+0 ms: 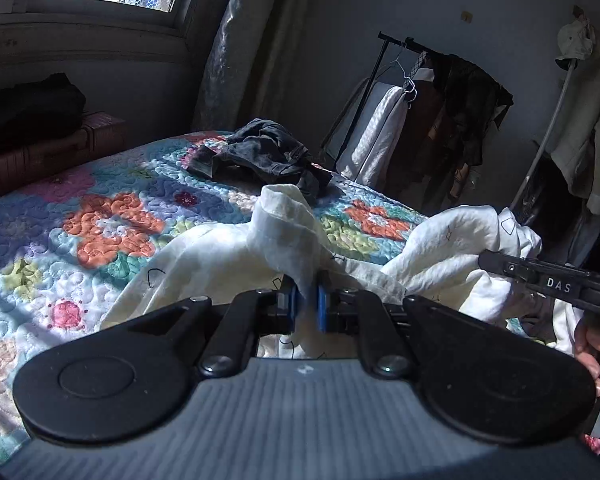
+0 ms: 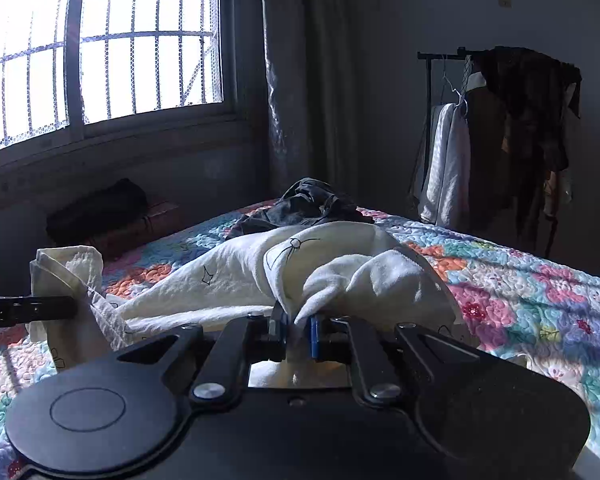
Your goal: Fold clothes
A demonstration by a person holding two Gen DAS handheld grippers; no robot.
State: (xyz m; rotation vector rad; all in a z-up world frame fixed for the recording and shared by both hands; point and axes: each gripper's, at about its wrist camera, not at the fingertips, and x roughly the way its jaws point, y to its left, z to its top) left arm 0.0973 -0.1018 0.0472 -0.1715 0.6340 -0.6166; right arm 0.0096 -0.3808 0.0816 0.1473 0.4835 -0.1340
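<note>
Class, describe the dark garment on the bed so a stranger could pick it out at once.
Find the bed with the floral quilt under the barred window. Near its far end, beyond the white garment, lies the dark garment. It is a crumpled grey-black heap that neither gripper touches, unlike the pale cloth.

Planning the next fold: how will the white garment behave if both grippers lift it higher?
Probably floppy: the white garment sags between the left gripper and right gripper. Likely light, since small pinches hold it. It may drag across the quilt.
</note>
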